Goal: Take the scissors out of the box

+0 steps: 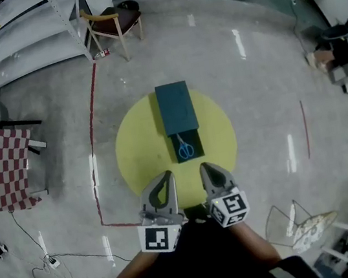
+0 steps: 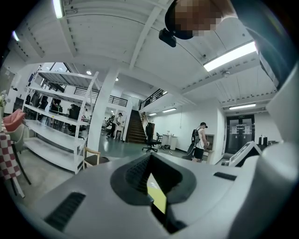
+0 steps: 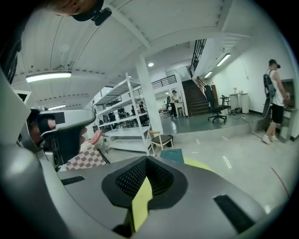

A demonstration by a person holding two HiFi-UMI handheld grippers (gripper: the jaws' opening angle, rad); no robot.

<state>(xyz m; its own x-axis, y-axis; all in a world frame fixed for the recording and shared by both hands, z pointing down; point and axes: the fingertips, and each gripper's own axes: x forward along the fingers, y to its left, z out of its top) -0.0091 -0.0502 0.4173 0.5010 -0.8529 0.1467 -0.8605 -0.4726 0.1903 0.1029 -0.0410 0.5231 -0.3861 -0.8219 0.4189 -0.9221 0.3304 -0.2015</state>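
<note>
Blue-handled scissors (image 1: 184, 147) lie in the open black end of a dark teal box (image 1: 176, 106), which rests on a round yellow table (image 1: 137, 148). My left gripper (image 1: 166, 175) and right gripper (image 1: 204, 166) hover side by side at the table's near edge, short of the box. Both are shut with nothing between the jaws. In the left gripper view the left gripper (image 2: 150, 157) has its jaws meeting at the tip, and a sliver of yellow table (image 2: 157, 197) shows through them. In the right gripper view the right gripper (image 3: 146, 161) points toward the box (image 3: 173, 155).
A wooden chair (image 1: 115, 21) and white shelving (image 1: 13, 36) stand beyond the table. A checked-cloth table (image 1: 1, 165) is at the left. Red tape lines (image 1: 92, 141) mark the floor. A wire frame (image 1: 297, 220) lies at the lower right. A person (image 3: 275, 100) stands far off.
</note>
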